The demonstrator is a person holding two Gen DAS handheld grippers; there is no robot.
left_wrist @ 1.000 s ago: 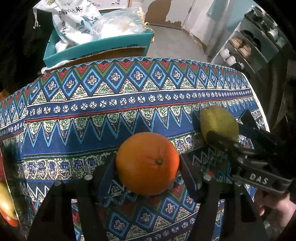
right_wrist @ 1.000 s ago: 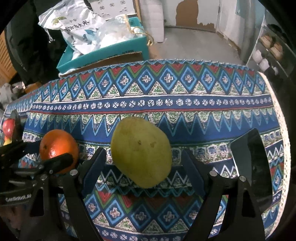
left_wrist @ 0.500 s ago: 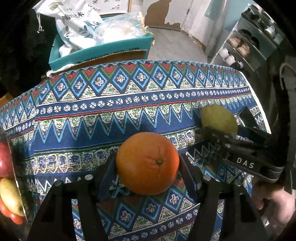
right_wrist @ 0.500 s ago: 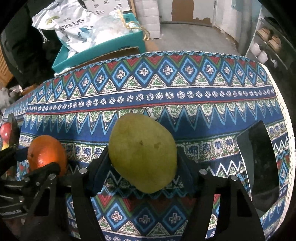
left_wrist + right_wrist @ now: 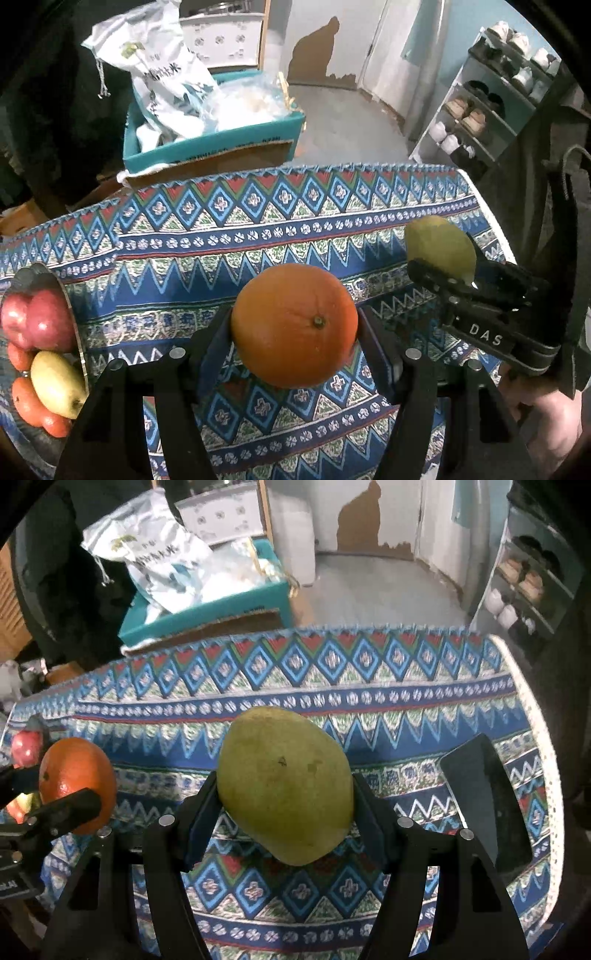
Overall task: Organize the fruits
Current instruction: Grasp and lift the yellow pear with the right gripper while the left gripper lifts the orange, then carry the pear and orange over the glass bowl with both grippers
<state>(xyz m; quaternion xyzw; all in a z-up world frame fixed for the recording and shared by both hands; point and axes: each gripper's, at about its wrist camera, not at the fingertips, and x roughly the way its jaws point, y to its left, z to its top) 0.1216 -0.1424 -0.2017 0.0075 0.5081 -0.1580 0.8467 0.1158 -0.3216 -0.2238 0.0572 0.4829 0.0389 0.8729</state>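
Observation:
An orange hangs above the patterned tablecloth, with my left gripper shut on it from both sides. A green mango is held clear of the cloth, my right gripper shut on it. In the left wrist view the mango and the right gripper show at the right. The right wrist view has the orange at the left edge. A metal fruit bowl at the far left holds red apples, a yellow mango and oranges.
A dark flat phone-like slab lies on the cloth at the right. Behind the table stands a teal box with white bags. A shoe rack is at the back right. A person's hand holds the right gripper.
Both grippers have risen with their fruit, so more of the room shows behind the table. The right jaws closed onto the mango. The fruit bowl has come into view at the left.

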